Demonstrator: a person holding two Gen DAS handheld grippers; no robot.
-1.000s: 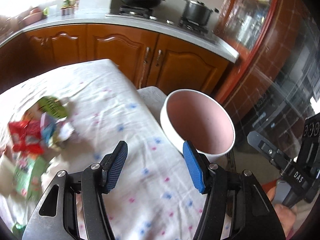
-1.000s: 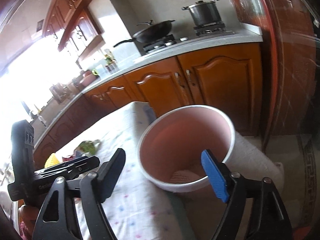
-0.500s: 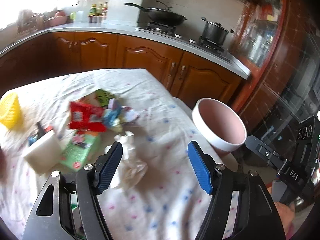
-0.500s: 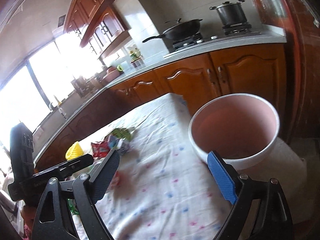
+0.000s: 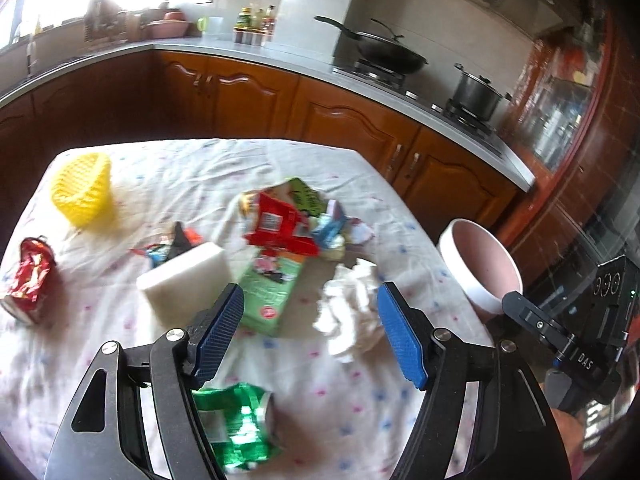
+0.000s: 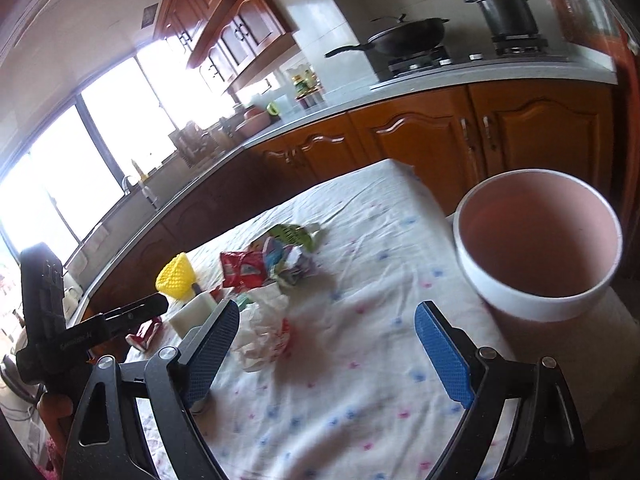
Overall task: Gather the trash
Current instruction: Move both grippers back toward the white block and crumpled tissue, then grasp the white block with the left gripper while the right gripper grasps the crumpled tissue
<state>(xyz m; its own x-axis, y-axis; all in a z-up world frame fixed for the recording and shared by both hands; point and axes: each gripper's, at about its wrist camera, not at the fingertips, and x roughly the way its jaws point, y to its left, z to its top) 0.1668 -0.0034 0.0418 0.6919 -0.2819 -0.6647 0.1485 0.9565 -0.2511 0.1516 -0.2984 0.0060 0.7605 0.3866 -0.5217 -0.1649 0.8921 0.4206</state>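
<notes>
Trash lies on the table's white spotted cloth (image 5: 360,400): a crumpled white tissue (image 5: 352,308), a green carton (image 5: 272,292), red wrappers (image 5: 280,224), a crushed green packet (image 5: 236,424) and a red packet (image 5: 30,276) at far left. A white bin with a pink inside (image 5: 480,268) stands off the table's right edge; it also shows in the right wrist view (image 6: 536,244). My left gripper (image 5: 308,336) is open and empty above the tissue and carton. My right gripper (image 6: 332,352) is open and empty, above the cloth (image 6: 360,400) beside the bin.
A yellow mesh basket (image 5: 82,188) and a white block (image 5: 184,276) stand on the table. Wooden cabinets and a grey counter (image 5: 280,64) with a wok (image 5: 388,54) and a pot (image 5: 478,90) run behind. A glass cabinet (image 5: 568,120) is at right.
Both grippers have pulled back and swung left, away from the bin. The trash pile has come into full view. Both stay open and empty.
</notes>
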